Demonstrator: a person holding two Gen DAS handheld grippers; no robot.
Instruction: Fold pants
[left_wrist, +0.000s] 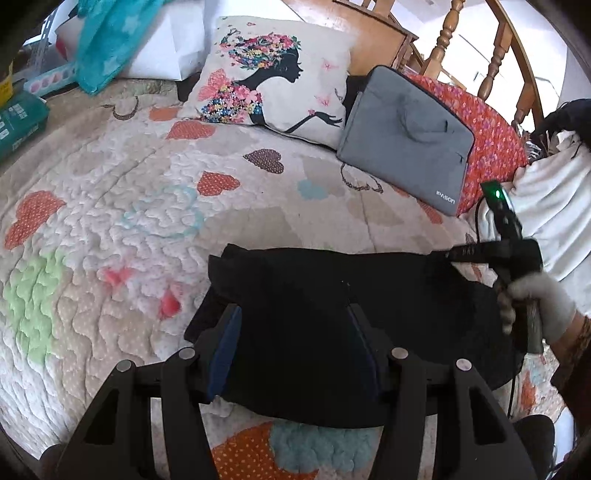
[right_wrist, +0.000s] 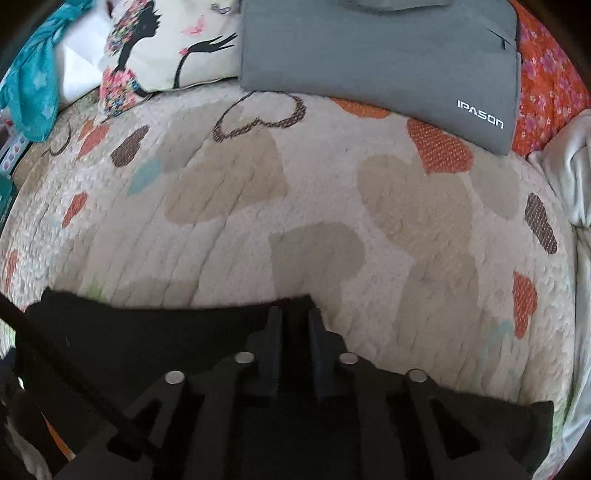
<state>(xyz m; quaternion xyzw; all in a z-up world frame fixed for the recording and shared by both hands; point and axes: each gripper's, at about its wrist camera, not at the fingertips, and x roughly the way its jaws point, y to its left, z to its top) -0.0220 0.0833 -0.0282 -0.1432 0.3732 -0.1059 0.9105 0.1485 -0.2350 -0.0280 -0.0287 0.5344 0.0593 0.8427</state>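
While left jaws straddle the pants, right jaws seemingly pinch them.

The pants are dark matt cloth lying on a quilt of puffy stitched fabric, its surface bumpy with printed and dotted heart patches. Behind it, the pillow is smooth printed cloth, the laptop bag is a fine-woven matt grey textile, the towel is fluffy teal pile, and the chair is glossy varnished turned wood. Both the left gripper and the right gripper look like matt black plastic with small shiny metal pins, and the hand wears a pale knitted glove.
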